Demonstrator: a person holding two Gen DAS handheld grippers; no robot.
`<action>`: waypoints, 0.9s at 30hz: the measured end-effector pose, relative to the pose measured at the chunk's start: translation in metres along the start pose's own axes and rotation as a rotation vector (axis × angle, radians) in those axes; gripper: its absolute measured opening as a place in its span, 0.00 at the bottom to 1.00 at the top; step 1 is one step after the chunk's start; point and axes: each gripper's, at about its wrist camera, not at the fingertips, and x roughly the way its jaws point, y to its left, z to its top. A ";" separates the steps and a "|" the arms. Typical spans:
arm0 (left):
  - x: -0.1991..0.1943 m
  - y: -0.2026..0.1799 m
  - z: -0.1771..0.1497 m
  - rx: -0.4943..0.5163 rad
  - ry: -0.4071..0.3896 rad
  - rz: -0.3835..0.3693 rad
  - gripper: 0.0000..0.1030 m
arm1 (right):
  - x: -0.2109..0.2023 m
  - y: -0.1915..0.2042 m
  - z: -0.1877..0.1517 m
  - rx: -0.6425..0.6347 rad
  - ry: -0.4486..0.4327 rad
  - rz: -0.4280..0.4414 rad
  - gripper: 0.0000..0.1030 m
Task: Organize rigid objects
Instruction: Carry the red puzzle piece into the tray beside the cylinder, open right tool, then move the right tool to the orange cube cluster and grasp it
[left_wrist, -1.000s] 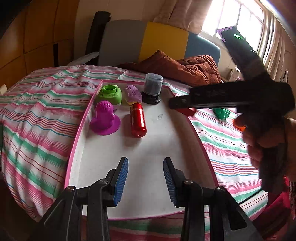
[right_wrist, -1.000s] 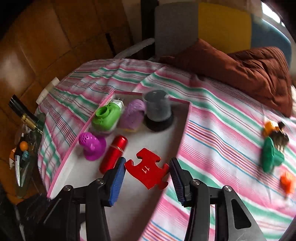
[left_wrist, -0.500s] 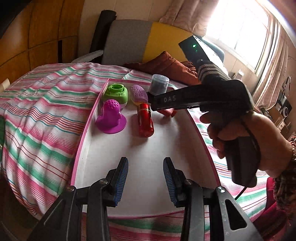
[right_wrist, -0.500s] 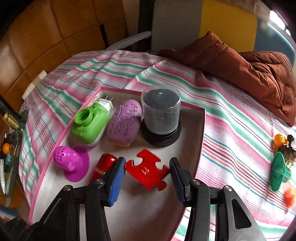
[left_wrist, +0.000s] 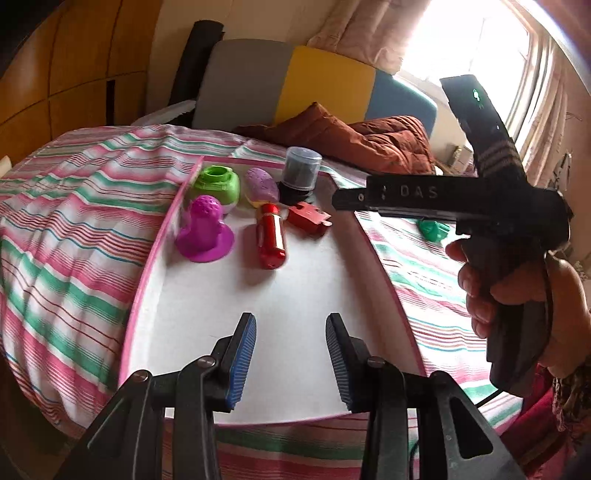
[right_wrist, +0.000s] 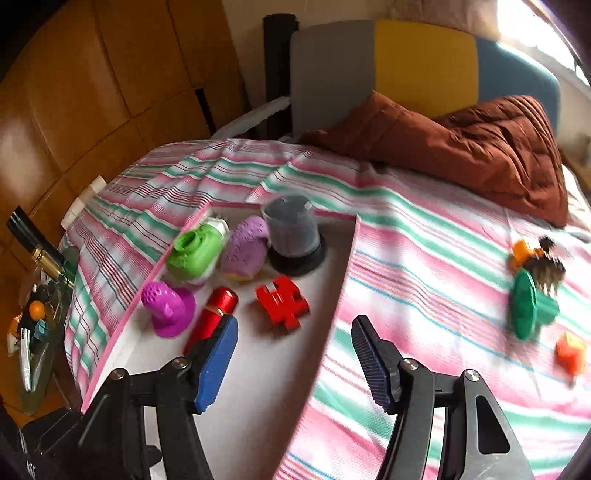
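A bed with a pink, green and white striped sheet (right_wrist: 424, 266) fills both views, with a brown quilt (right_wrist: 480, 147) heaped at its far end against a grey, yellow and blue headboard (right_wrist: 406, 66). On the sheet lies a white tray with a pink rim (left_wrist: 147, 266), its near half bare.

The sorted things crowd the tray's far end. In the back row stand a dark cylinder under a clear cap (right_wrist: 291, 229), a lilac oval piece (right_wrist: 245, 245) and a green block with a round hole (right_wrist: 195, 251), close together. In front of them are a magenta cone with a dotted top (right_wrist: 168, 306), a red cylinder (right_wrist: 214, 314) lying on its side, and the red puzzle piece (right_wrist: 282, 301), which rests on the tray just beside the cylinder and free of any grip.

Well apart on the sheet, to the right of the tray, sit a green flanged piece (right_wrist: 528, 306), an orange cube (right_wrist: 570, 354) and a small orange and brown cluster (right_wrist: 535, 258), blurred.

The right claw (right_wrist: 293, 363), in the person's hand (left_wrist: 524, 291), is opening with nothing between its fingers; its left finger covers the near end of the red cylinder. The left claw (left_wrist: 291, 365) hovers part-open and empty over the tray's bare near half.
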 end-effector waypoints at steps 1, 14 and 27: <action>0.000 -0.002 -0.001 0.007 -0.001 -0.004 0.38 | -0.002 -0.003 -0.003 0.004 0.002 -0.004 0.63; -0.003 -0.017 -0.006 0.047 -0.002 -0.010 0.38 | -0.019 -0.038 -0.049 -0.011 0.082 -0.147 0.63; -0.011 -0.054 -0.017 0.159 0.010 -0.073 0.38 | -0.042 -0.111 -0.079 0.082 0.147 -0.261 0.63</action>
